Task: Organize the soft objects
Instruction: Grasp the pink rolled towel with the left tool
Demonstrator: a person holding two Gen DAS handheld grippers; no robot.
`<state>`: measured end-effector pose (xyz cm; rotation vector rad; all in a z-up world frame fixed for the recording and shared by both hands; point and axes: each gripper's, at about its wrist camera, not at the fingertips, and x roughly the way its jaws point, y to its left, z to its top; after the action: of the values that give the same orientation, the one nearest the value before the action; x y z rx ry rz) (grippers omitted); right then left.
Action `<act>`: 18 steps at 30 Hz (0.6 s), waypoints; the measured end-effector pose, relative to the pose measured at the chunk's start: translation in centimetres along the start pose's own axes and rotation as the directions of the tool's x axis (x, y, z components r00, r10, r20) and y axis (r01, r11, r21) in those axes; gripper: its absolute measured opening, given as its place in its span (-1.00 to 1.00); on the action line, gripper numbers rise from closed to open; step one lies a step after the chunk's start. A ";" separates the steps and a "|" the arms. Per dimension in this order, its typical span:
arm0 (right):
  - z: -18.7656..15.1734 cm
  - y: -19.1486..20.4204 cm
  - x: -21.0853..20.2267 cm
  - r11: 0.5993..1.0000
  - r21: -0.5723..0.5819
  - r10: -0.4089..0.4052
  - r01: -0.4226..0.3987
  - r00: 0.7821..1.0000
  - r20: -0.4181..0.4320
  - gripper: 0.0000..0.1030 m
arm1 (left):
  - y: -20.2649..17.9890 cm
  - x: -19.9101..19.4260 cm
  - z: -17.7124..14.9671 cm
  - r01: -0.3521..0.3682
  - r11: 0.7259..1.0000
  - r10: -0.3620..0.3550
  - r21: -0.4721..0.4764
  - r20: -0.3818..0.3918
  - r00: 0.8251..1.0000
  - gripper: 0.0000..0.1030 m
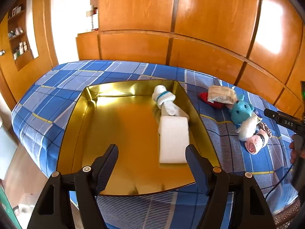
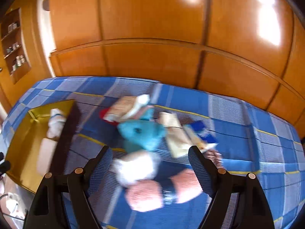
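**Both tongs released over the bed, soft things split between tray and pile**

The left tongs (image 1: 151, 153) hang released above the near part of a gold tray (image 1: 91, 133) that lies on the blue checked bed (image 1: 57, 84); nothing sits between the two fingers. Just ahead of the right finger (image 1: 196, 162), inside the tray, lies a white foam block (image 1: 174, 139), and beyond it, further ahead along the tray's right wall, a rolled white sock with a teal band (image 1: 164, 97). The block's far end touches the sock.

Off to the right of these tongs, outside the tray, a heap lies on the bed: a blue plush toy (image 1: 241, 110), a white fluffy piece (image 1: 247, 127) against it, a pink roll (image 1: 255, 143) nearest the right edge, and a paper packet (image 1: 221, 94) over something red (image 1: 209, 100) at the far end.

The right tongs (image 2: 148, 157) are also released and empty, held above that heap; this view is blurred. Between and just ahead of the fingers are the white fluffy piece (image 2: 136, 167) and the pink roll (image 2: 144, 196), a second pink lump (image 2: 187, 186) by the right finger. The blue plush toy (image 2: 142, 131) lies further ahead, the gold tray (image 2: 24, 131) well to the left
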<state>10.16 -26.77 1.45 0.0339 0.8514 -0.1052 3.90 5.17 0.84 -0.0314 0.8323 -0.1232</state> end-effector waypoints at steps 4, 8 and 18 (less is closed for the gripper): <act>-0.9 -3.4 0.1 0.998 0.040 -0.052 0.052 0.999 -0.008 0.62 | -1.4 -0.2 0.3 0.014 0.999 -0.014 0.033 0.007 1.000 0.43; -2.0 -6.7 0.5 0.990 0.102 -0.097 0.098 0.995 -0.016 0.62 | -2.9 -0.2 0.6 0.036 0.997 -0.037 0.071 0.007 0.999 0.43; -4.0 -13.2 -0.1 0.918 0.385 -0.104 0.095 0.995 0.003 0.62 | -9.1 0.7 1.4 0.144 0.971 -0.139 0.192 -0.039 0.989 0.43</act>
<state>5.70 -39.56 -0.90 0.3584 0.7980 -0.3681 4.54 -3.99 2.02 0.0949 0.8399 -0.3399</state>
